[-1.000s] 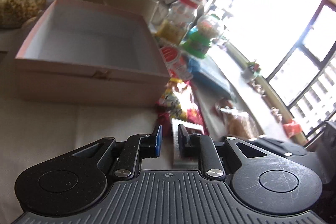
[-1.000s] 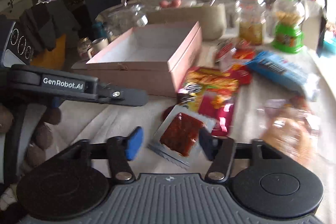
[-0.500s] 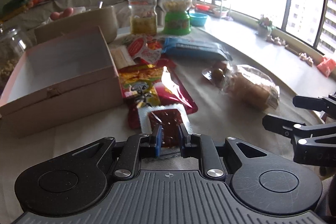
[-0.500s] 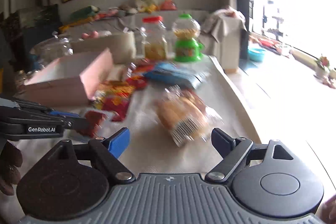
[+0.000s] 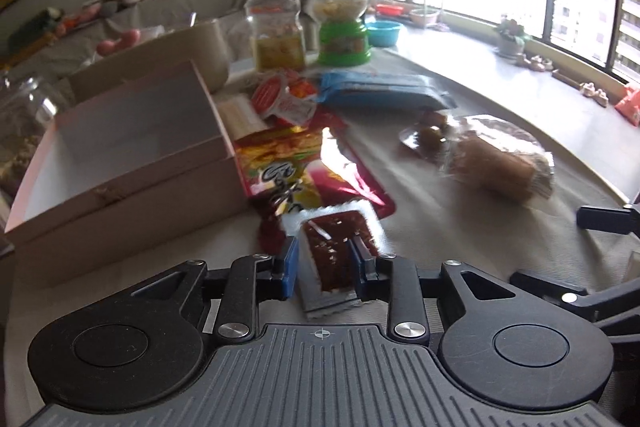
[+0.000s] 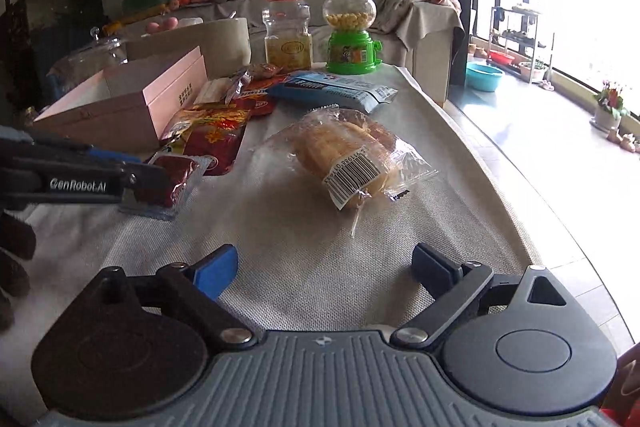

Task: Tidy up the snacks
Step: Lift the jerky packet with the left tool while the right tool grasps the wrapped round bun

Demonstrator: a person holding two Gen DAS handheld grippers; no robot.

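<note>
My left gripper (image 5: 325, 265) is shut on a clear packet of dark red snack (image 5: 335, 247), also visible in the right wrist view (image 6: 172, 181), held low over the cloth. An open pink box (image 5: 120, 163) stands to its left, empty inside. My right gripper (image 6: 324, 273) is open and empty, just short of a wrapped bread roll (image 6: 344, 151). A red-yellow snack bag (image 6: 208, 131) and a blue packet (image 6: 332, 89) lie beside the box.
A red-lidded jar (image 6: 288, 27) and a green candy dispenser (image 6: 351, 31) stand at the table's back. A glass jar (image 5: 20, 123) stands left of the box. The table edge (image 6: 532, 187) curves along the right, with floor and window beyond.
My left gripper has swung right from the box and closed on the red packet. My right gripper has moved right from that packet to the bread roll and stayed open.
</note>
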